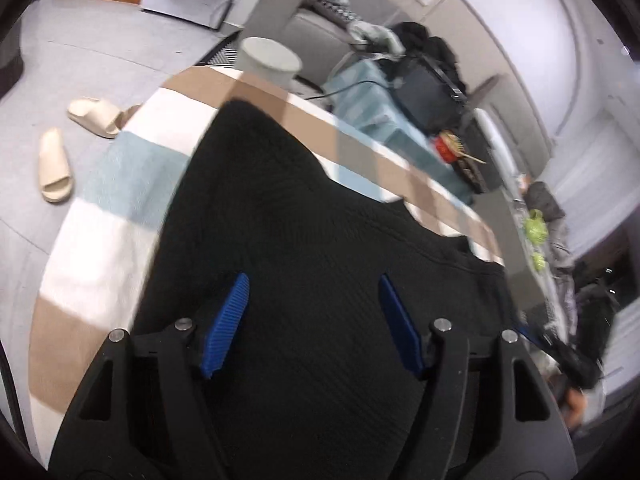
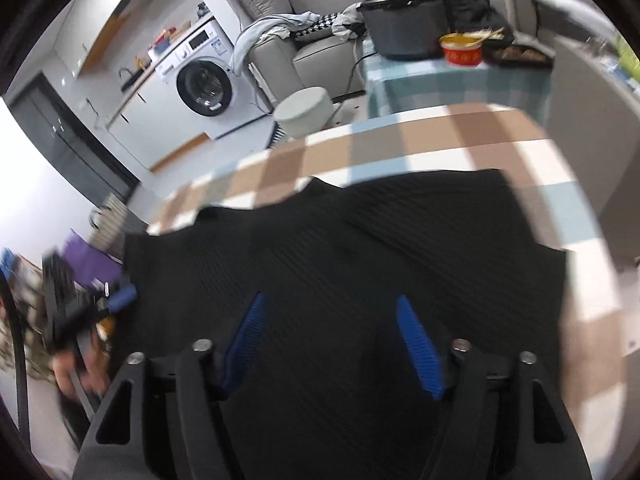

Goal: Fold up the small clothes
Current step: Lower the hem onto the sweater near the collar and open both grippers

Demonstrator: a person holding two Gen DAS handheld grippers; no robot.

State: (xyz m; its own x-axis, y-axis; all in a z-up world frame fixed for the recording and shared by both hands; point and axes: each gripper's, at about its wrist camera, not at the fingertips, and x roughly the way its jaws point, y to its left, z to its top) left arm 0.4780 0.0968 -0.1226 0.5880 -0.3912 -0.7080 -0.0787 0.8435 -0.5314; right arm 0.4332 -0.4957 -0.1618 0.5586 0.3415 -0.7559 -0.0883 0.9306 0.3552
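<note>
Left wrist: both tongs (image 1: 314, 280) (image 2: 330, 300) wide, empty, over black garment (image 1: 300, 220) spread flat across table (image 1: 100, 240), right tongs nearer its hem.

Left gripper (image 1: 314, 284): black angular frame; ribbed blue finger pads (image 1: 228, 320); silver round pivot screws
Right gripper (image 2: 330, 306): matching black frame; ribbed blue pads (image 2: 418, 344); silver screws

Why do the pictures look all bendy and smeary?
Left wrist view: the fisheye lens bends the checked cloth into a curve, and the black garment edges smear from motion. Right wrist view: the same curving, the garment's left edge and the other gripper are blurred, while the washing machine stays fairly sharp.
</note>
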